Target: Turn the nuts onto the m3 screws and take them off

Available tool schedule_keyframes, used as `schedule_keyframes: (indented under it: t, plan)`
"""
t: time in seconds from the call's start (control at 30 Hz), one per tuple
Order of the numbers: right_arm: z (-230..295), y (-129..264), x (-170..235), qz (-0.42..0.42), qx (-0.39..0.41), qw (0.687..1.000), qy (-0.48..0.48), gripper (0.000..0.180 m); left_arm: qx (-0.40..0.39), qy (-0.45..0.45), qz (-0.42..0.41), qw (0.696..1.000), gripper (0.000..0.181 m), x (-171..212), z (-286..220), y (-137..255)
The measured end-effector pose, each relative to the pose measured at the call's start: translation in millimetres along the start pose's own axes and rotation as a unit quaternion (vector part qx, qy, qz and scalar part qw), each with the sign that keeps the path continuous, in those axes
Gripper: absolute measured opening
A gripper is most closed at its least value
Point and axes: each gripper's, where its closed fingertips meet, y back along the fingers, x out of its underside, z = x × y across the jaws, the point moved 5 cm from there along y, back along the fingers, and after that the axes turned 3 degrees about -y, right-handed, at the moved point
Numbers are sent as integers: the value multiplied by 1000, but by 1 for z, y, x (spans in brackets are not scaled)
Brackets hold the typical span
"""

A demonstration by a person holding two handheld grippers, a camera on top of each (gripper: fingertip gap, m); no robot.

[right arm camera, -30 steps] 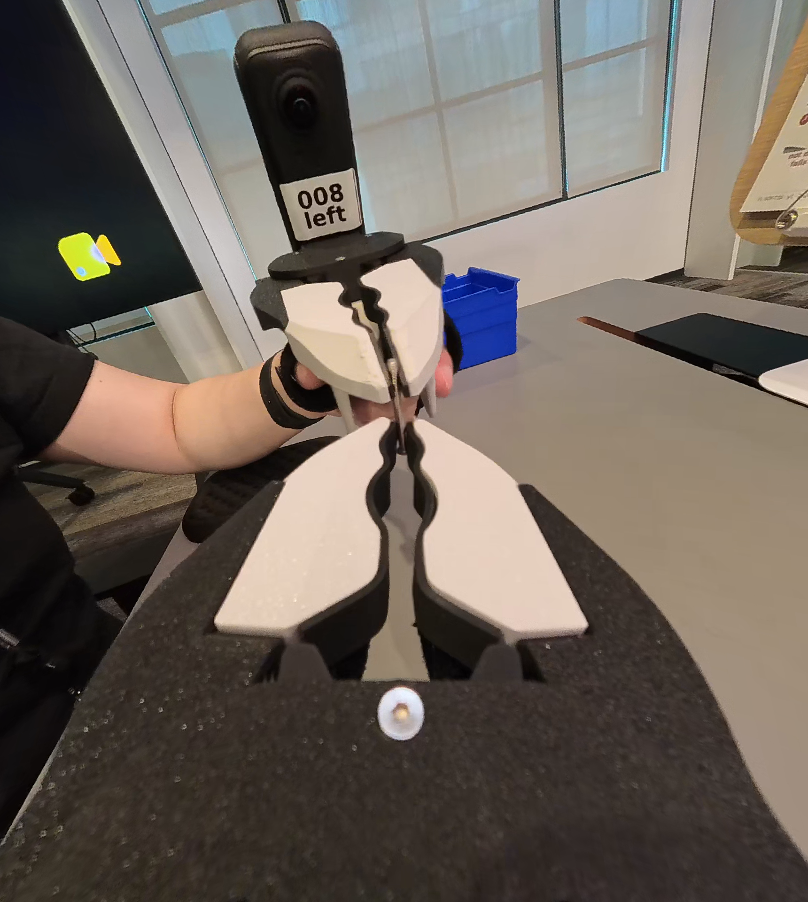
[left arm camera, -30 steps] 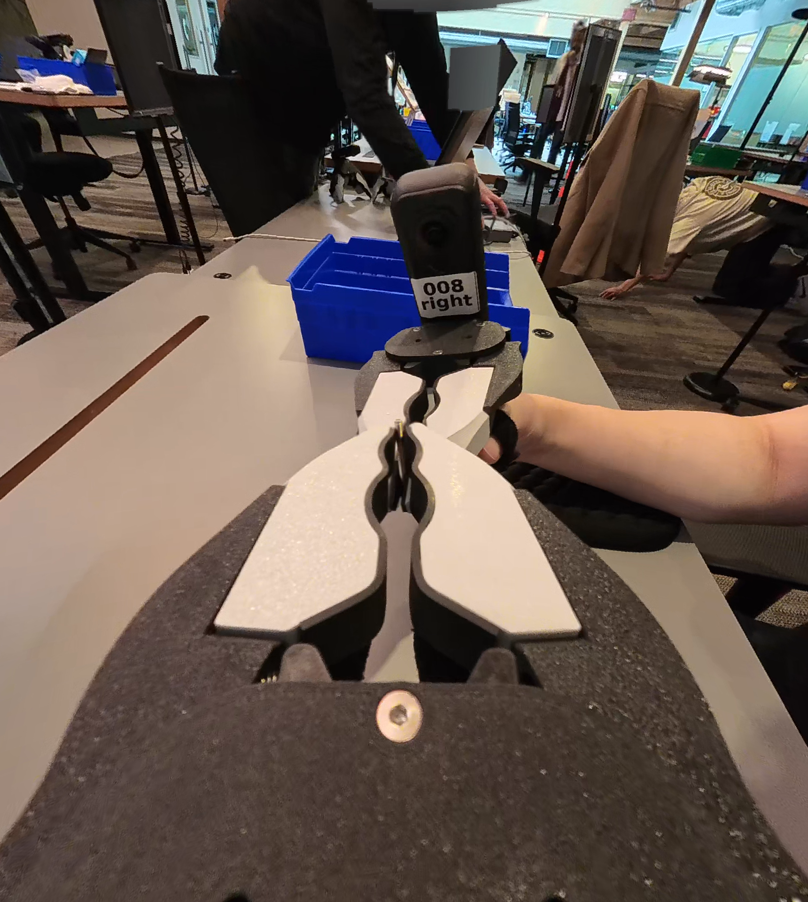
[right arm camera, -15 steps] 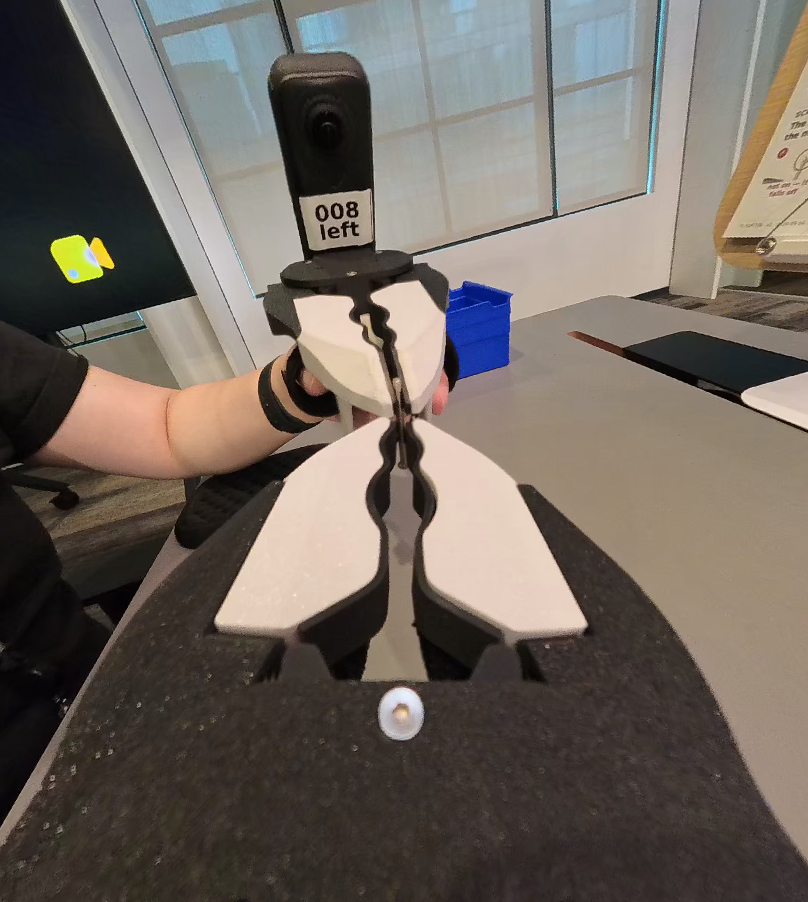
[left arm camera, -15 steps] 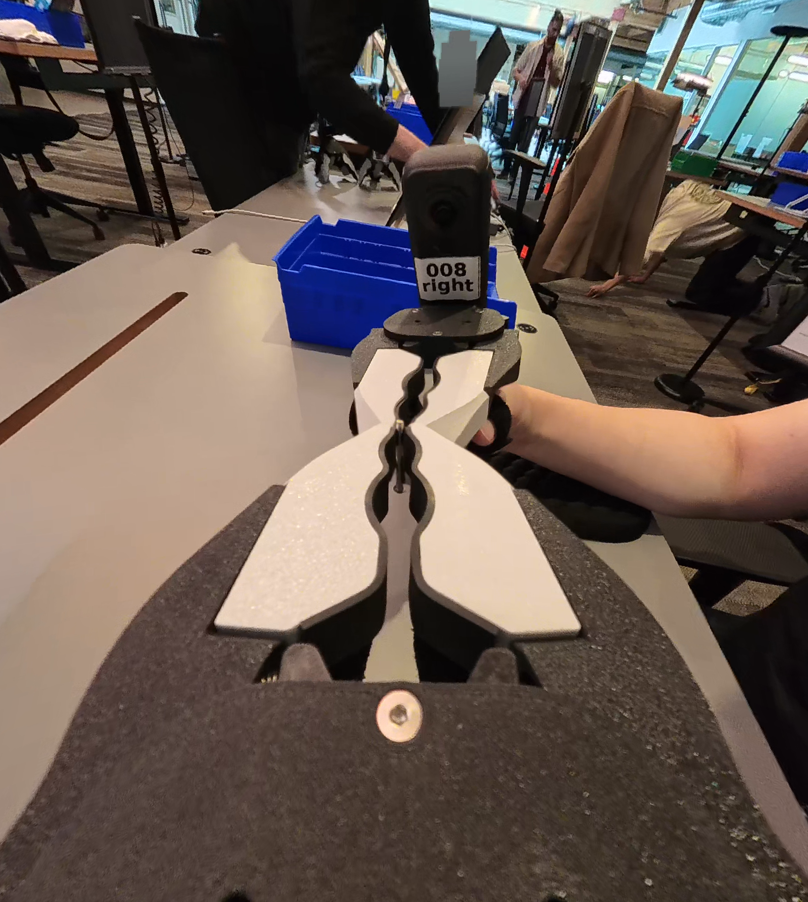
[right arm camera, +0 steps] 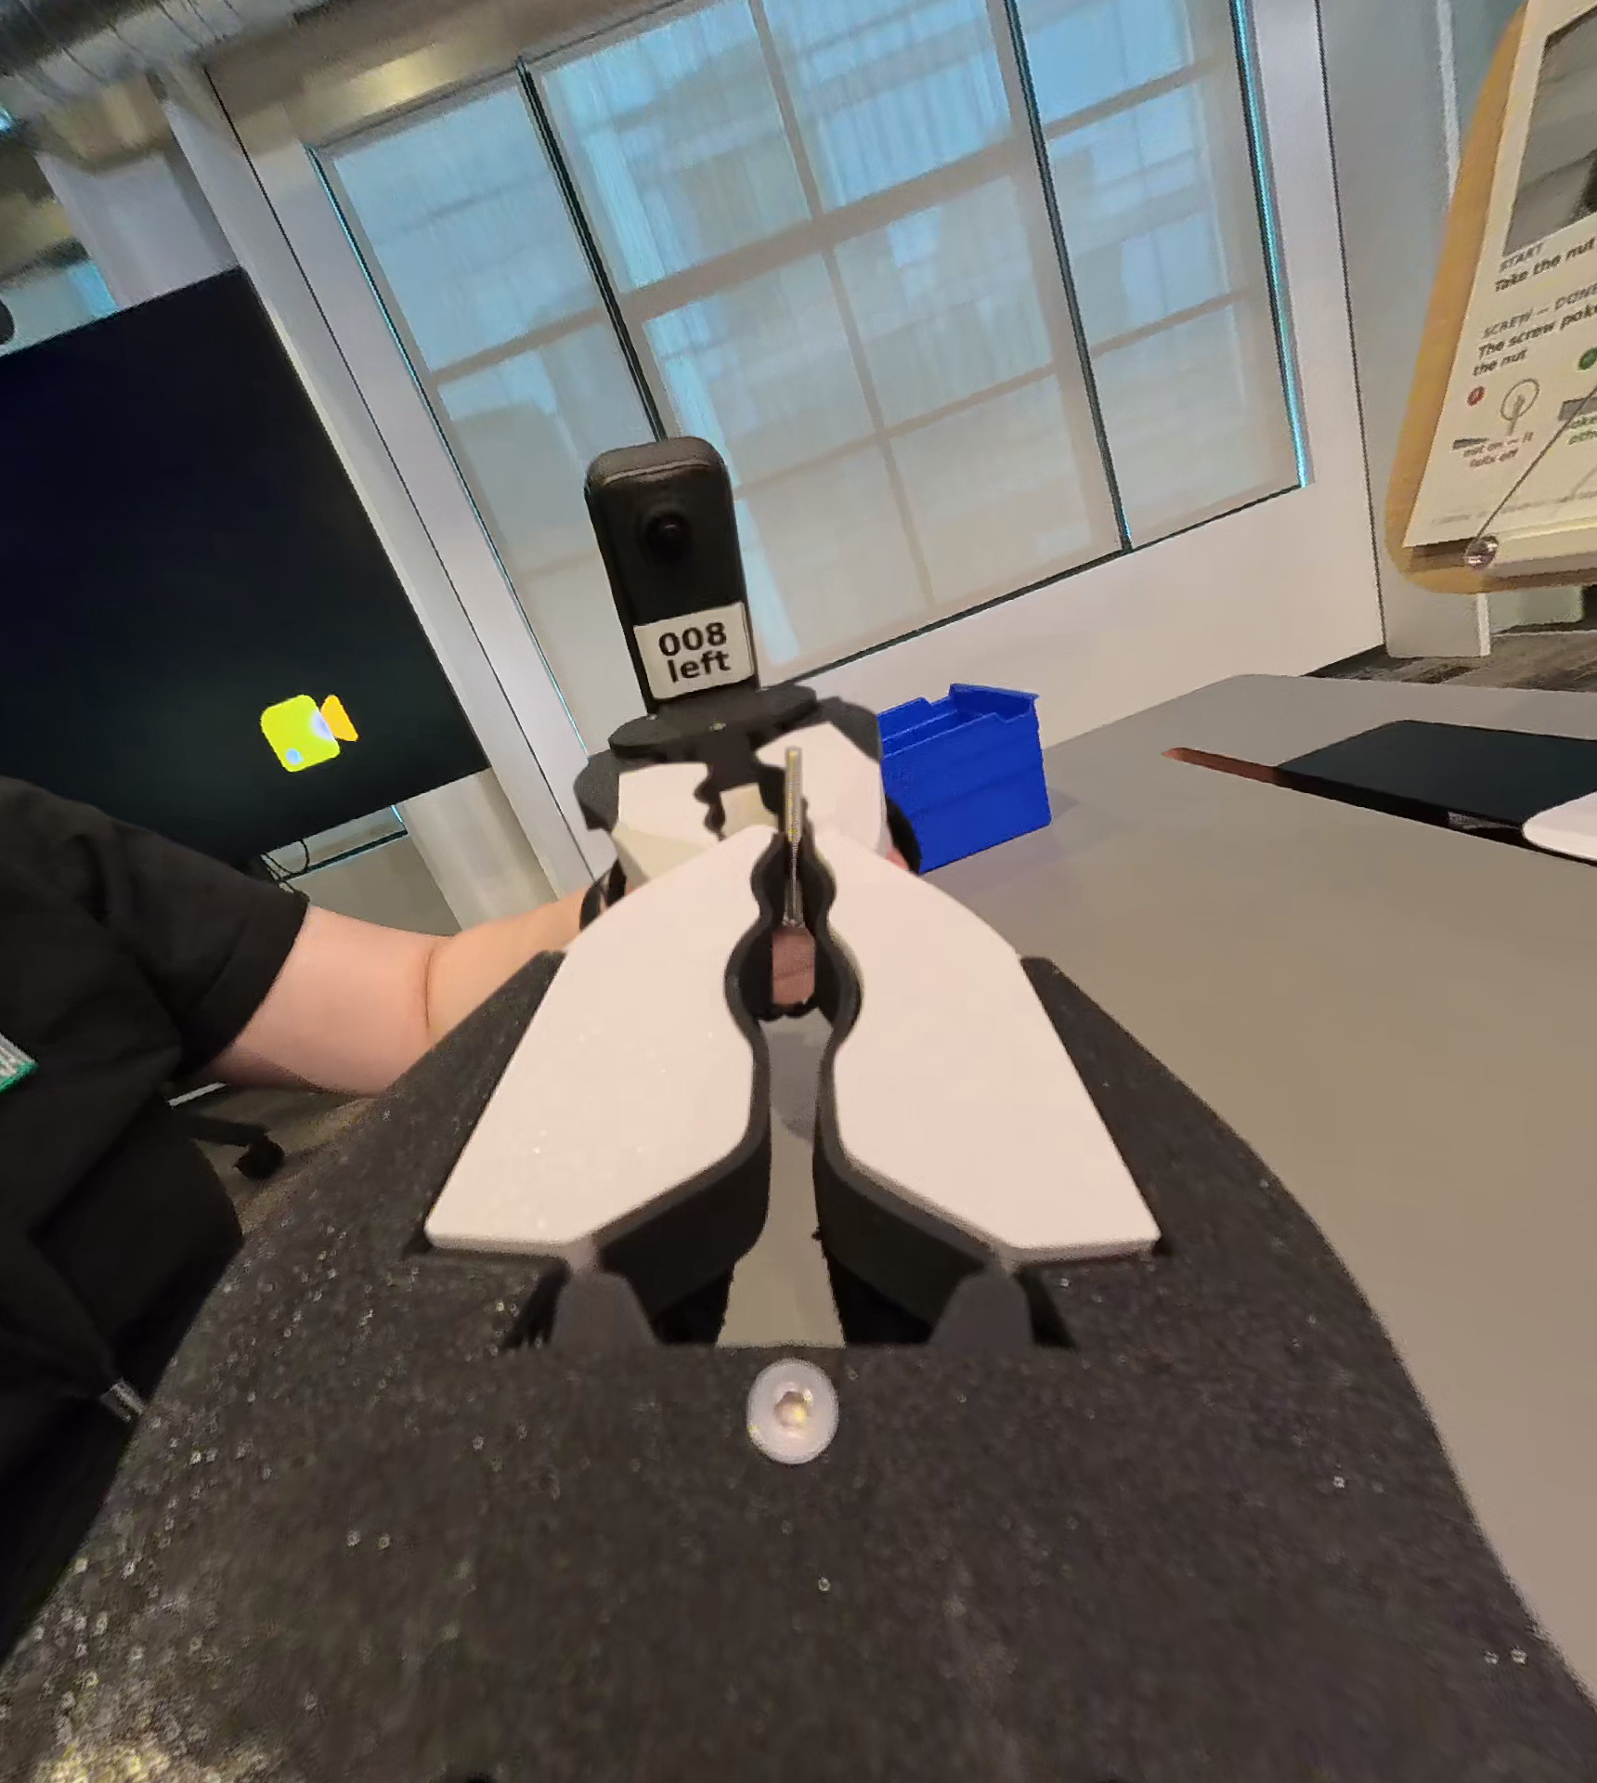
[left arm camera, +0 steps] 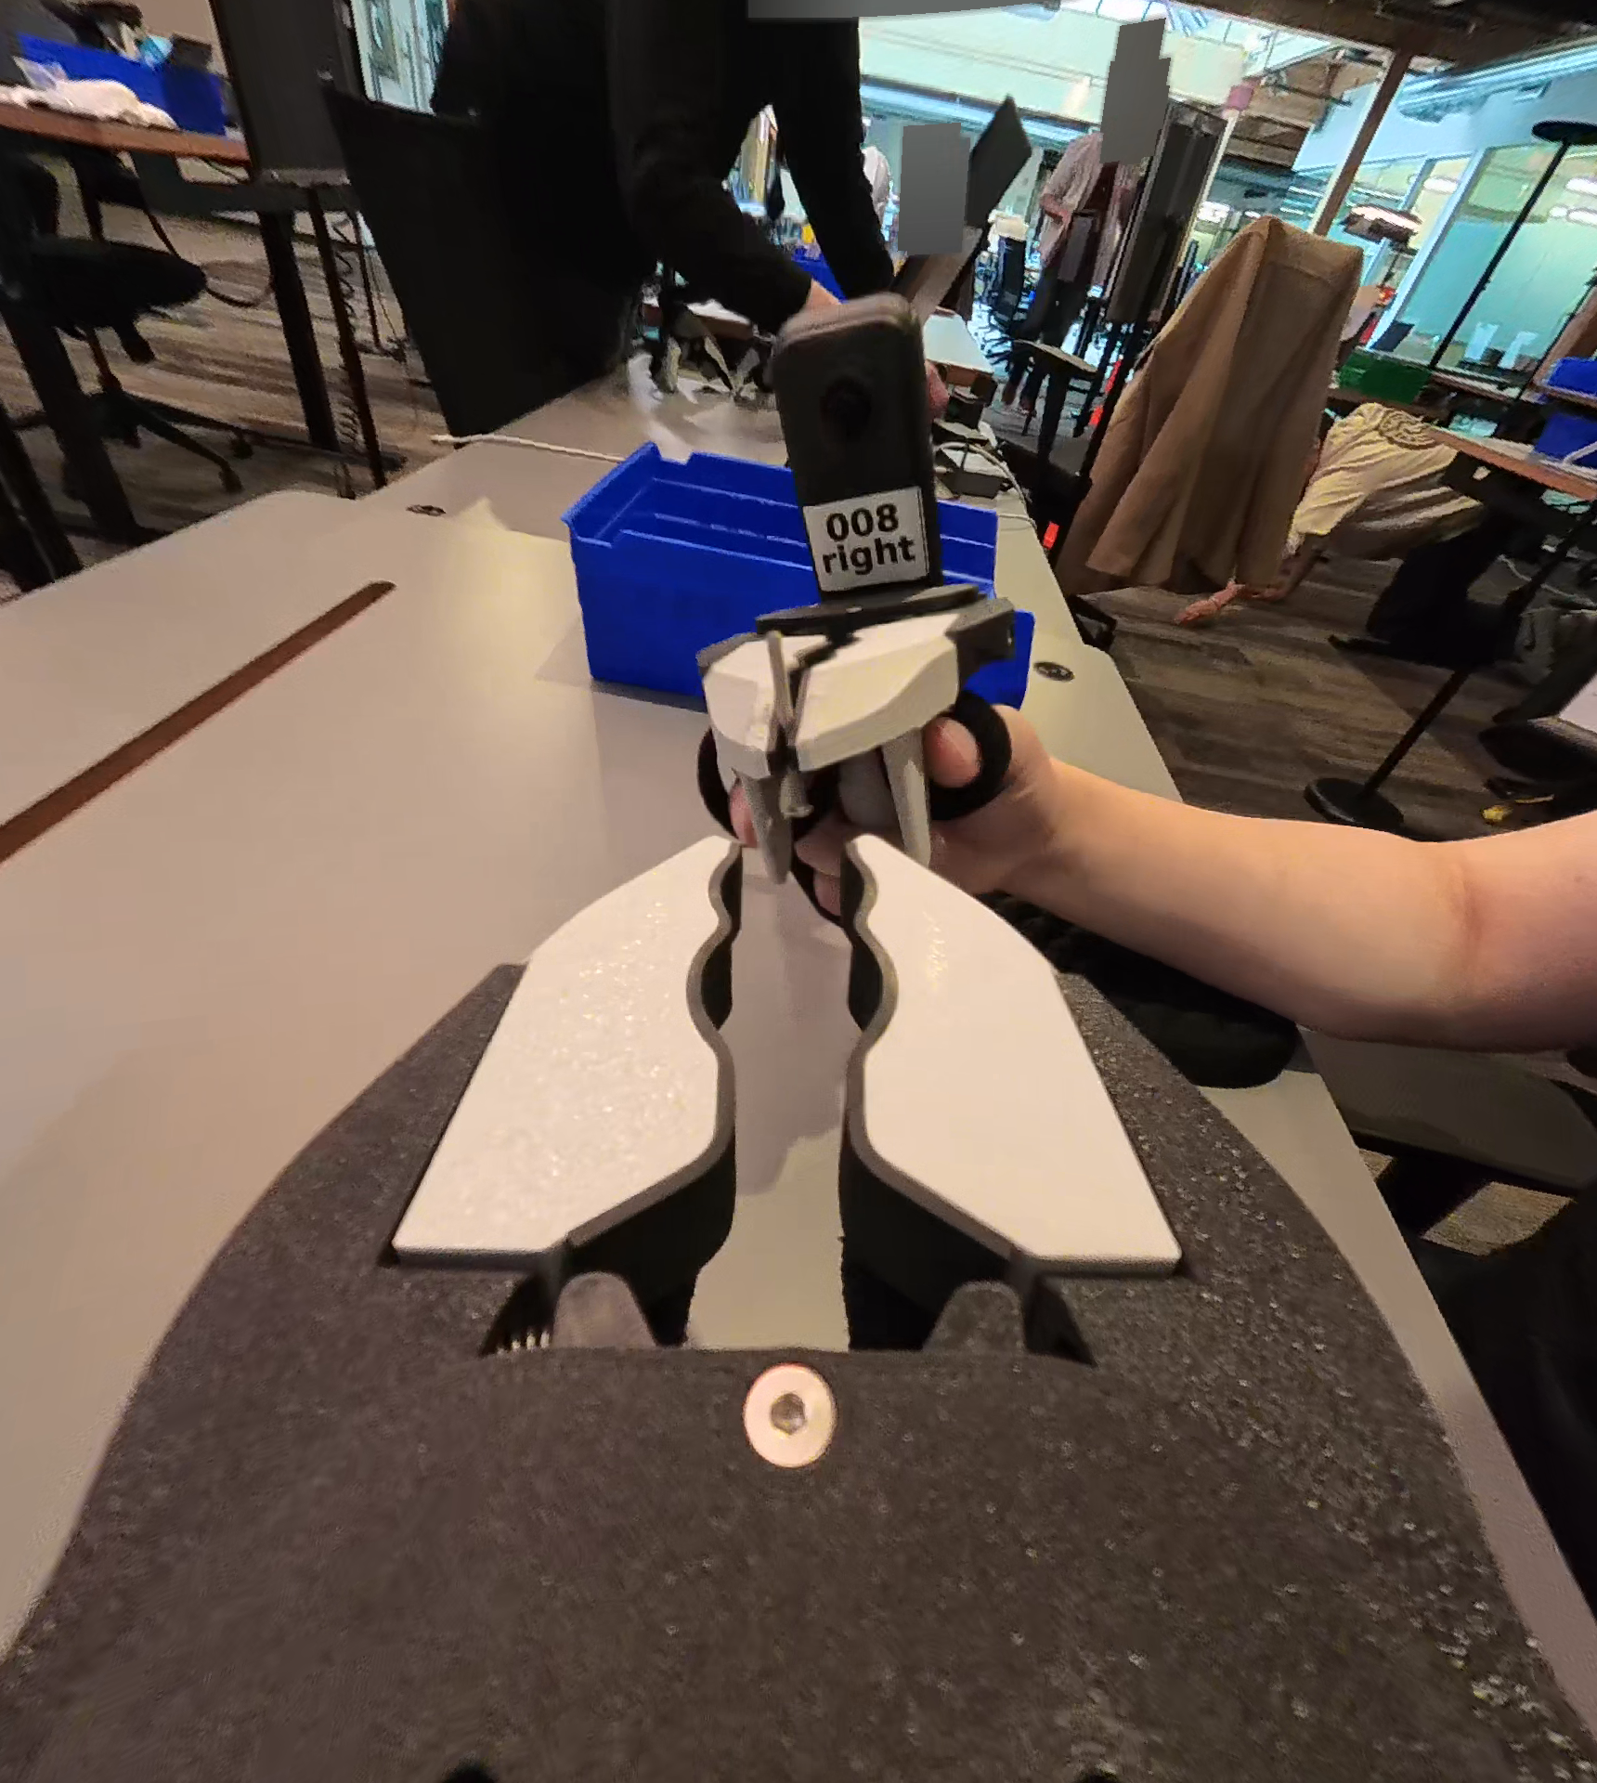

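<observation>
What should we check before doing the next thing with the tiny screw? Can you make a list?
1. Right gripper clamped on the screw: ok, the screw sticks out past its tips.
2. Left gripper ready to grab: ok, jaws apart, nothing between them.
3. Nut on the screw: cannot tell, too small to see.
4. Screw lined up between the left fingers: not ok, the right gripper is tilted and the screw sits beyond the left tips.
5. Blue bin out of the way: ok, it stands behind both grippers.
</observation>
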Motion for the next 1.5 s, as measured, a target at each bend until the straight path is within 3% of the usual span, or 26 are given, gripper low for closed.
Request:
schedule_keyframes:
  t: [0.23,0.4,1.5]
  plan:
    - [3,-2,2,5,-4,1000,8,2,12,21,-17,1000,17,-3,-3,-15]
    - [2,-1,2,9,-5,1000,8,2,15,31,-23,999,5,-1,-2,-15]
    - [10,-1,-5,-18,-23,999,18,2,39,64,-61,995,4,-6,-8,-15]
